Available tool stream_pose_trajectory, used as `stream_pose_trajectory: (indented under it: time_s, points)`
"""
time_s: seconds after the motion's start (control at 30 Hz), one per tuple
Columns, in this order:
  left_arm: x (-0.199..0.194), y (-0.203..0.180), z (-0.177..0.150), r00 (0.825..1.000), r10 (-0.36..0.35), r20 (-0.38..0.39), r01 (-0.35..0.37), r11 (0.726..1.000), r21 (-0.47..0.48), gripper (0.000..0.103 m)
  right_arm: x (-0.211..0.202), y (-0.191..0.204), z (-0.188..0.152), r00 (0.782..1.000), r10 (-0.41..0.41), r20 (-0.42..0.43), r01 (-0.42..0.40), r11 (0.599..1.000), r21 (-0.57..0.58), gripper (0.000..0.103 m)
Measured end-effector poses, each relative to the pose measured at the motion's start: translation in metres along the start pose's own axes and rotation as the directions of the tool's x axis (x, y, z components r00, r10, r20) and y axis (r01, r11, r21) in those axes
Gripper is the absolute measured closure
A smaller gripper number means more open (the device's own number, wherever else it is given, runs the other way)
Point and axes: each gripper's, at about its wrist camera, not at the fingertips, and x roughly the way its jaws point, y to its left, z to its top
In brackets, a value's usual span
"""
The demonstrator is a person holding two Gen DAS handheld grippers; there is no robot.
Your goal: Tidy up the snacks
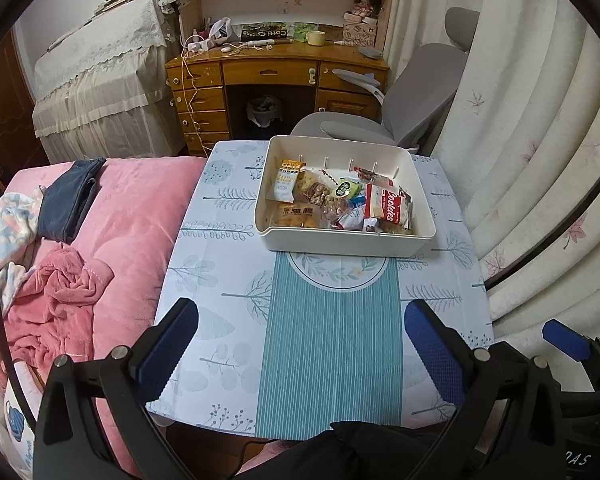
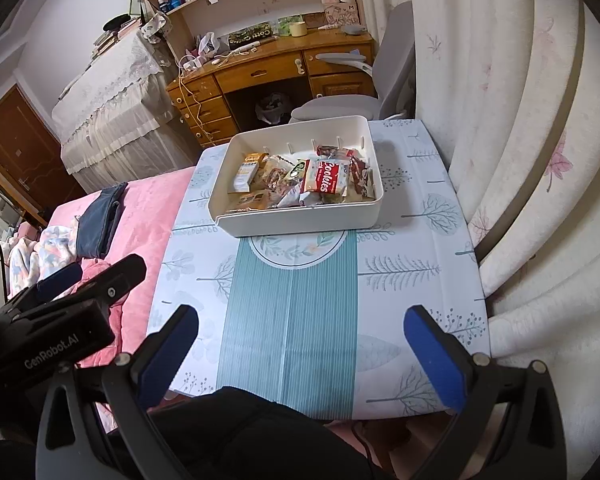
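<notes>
Now, the left gripper (image 1: 300,332) hangs low over the near edge of the table (image 1: 220,280), its blue-padded fingers (image 1: 168,344) spread wide with nothing between them but striped teal cloth. Same story on the right gripper (image 2: 300,332): fingers (image 2: 432,356) wide apart, empty, poised above the near end of the table. The two sit side by side, the left one showing as a black body at the left edge of the right wrist view.

Out ahead, toward the far end of the table, stands the cream storage bin (image 1: 340,242), well apart from both grippers, its near wall resting across the round floral print of the tablecloth. Inside it, the snacks (image 1: 332,200) are piled loose: a red-and-white "Cookies" packet (image 1: 386,206) to the right, an orange-topped oats pack (image 1: 288,182) leaning at the left, and brown wrapped pieces in between, though the smaller wrappers are too jumbled to name.

Beyond the bin, a grey office chair (image 1: 412,100) faces a wooden desk (image 1: 276,72). A pink bed (image 1: 132,220) runs along the left of the table, and pale floral curtains (image 1: 520,140) along the right.
</notes>
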Motion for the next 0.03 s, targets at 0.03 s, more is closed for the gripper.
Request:
stream_pose_trajectory:
  time_s: [0.03]
  points:
    - [-0.0002,0.0,-0.0001,1.0,0.001,0.0,-0.001,1.0,0.0,0.0,0.0013,-0.0007,0.001,1.0,0.001,-0.002,-0.001,1.0,0.0,0.0]
